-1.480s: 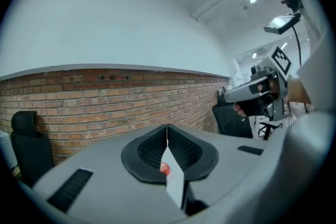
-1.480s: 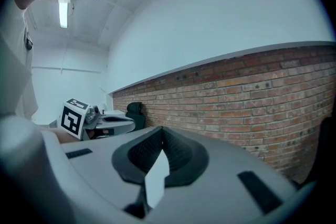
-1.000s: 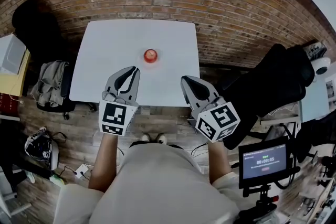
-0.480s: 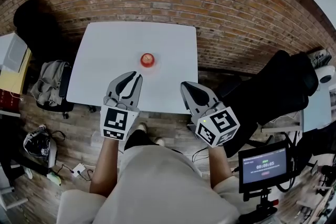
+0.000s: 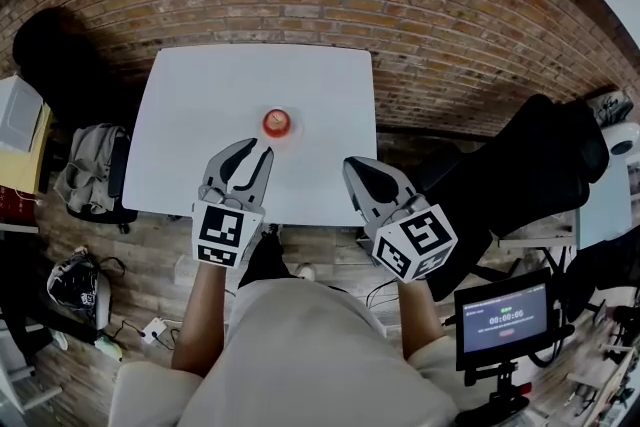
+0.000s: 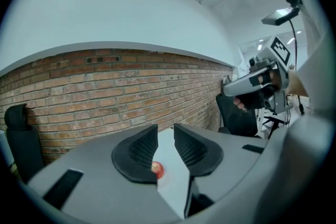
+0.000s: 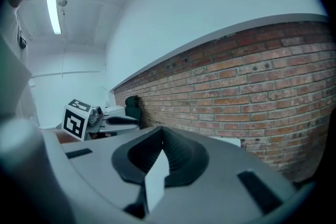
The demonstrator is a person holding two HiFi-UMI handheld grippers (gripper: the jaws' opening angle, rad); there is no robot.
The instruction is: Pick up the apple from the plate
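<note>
The left hand-held gripper (image 5: 262, 147) hangs over the near edge of the white table (image 5: 190, 105). Its jaws have just been opening and now stand a little apart, with nothing between them. The right hand-held gripper (image 5: 351, 163), beside it on the right, has its jaws closed together and holds nothing. Ahead of the left one, slightly to its right and well apart from its tips, the red apple (image 5: 278, 122) sits near the middle of the table. The plate under it is too small to tell apart.

To approach well, I think the left jaws must open wider than the apple before they arrive. The gripper should bring the apple to the centre of the gap and come in low and slowly. Then the pads close on its widest part and it does not roll away.
</note>
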